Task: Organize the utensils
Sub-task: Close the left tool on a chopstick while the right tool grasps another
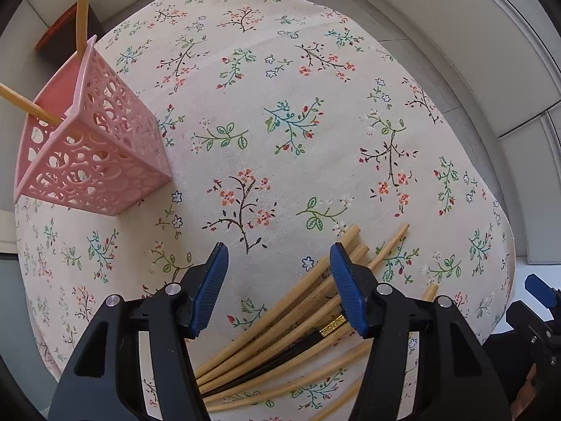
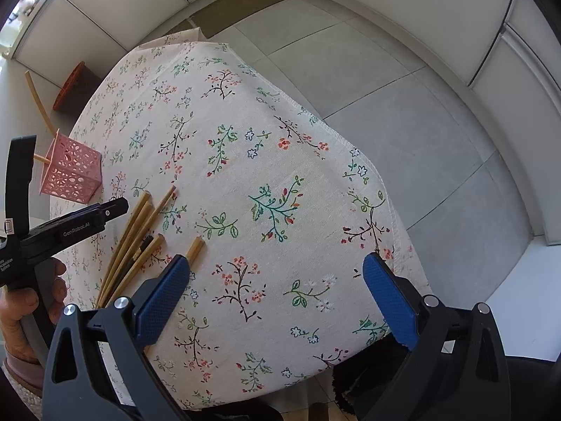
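— Chopsticks (image 1: 280, 336) lie fanned just under our left gripper (image 1: 277, 280), jaws wide, gripping nothing.
— Our right gripper (image 2: 277, 301) gapes empty too; the pink basket (image 1: 94, 154) stands far left, holding 2 sticks.

Both tongs (image 1: 278, 289) (image 2: 277, 301) were black plastic frames with silver screw heads and ribbed blue pads (image 1: 345, 287) — the left one bore white "GenRobot.AI" lettering, gripped by a bare-skinned hand (image 2: 31, 301), mauve cuff.
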Motion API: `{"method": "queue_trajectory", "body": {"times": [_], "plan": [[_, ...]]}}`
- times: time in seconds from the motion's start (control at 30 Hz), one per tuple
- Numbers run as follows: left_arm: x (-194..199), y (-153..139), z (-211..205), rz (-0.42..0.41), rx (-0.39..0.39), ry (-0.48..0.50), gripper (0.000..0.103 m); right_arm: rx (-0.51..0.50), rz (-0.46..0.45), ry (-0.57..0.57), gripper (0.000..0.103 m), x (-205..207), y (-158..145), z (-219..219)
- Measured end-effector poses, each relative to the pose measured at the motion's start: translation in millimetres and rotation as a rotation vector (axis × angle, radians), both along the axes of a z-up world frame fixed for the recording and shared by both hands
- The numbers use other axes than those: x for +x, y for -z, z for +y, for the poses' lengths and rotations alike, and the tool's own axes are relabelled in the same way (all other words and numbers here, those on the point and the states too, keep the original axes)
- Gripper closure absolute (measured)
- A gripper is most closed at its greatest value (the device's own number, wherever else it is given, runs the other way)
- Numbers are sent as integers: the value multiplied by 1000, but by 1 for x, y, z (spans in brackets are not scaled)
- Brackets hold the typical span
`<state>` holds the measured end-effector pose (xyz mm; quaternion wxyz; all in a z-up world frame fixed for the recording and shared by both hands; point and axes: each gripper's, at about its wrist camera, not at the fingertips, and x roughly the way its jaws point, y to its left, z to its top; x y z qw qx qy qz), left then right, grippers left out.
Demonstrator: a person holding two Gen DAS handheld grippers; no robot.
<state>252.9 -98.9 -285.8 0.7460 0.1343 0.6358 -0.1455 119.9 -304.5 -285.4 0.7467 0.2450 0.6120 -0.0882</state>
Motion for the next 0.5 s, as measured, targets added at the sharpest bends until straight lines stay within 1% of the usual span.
{"method": "queue_trajectory", "body": {"times": [0.07, 0.13, 0.2, 0.23, 0.27, 0.3, 0.33, 0.43, 0.5], "plan": [[-2, 2, -2, 9, 14, 20, 45, 2, 4, 0, 7, 0, 1, 0], [-9, 10, -7, 33, 45, 33, 46, 1, 9, -3, 7, -1, 2, 1], [-9, 19, -6, 62, 49, 36, 54, 4, 15, -3, 7, -1, 2, 2], [-9, 18, -3, 48, 40, 37, 55, 13, 21, 0, 7, -1, 3, 3], [-8, 17, -2, 45, 44, 36, 62, 29, 30, 5, 7, 0, 5, 4], [-7, 15, -1, 43, 33, 36, 80, 52, 43, 9, 7, 0, 8, 6], [-6, 16, 5, 47, 14, 35, 86, 76, 58, 14, 7, 2, 11, 8], [-6, 12, 13, 23, -11, 40, 89, 143, 105, 71, 7, 4, 22, 15], [-9, 9, 21, -25, 17, 41, 93, 195, 135, 113, 7, 8, 30, 20]]}}
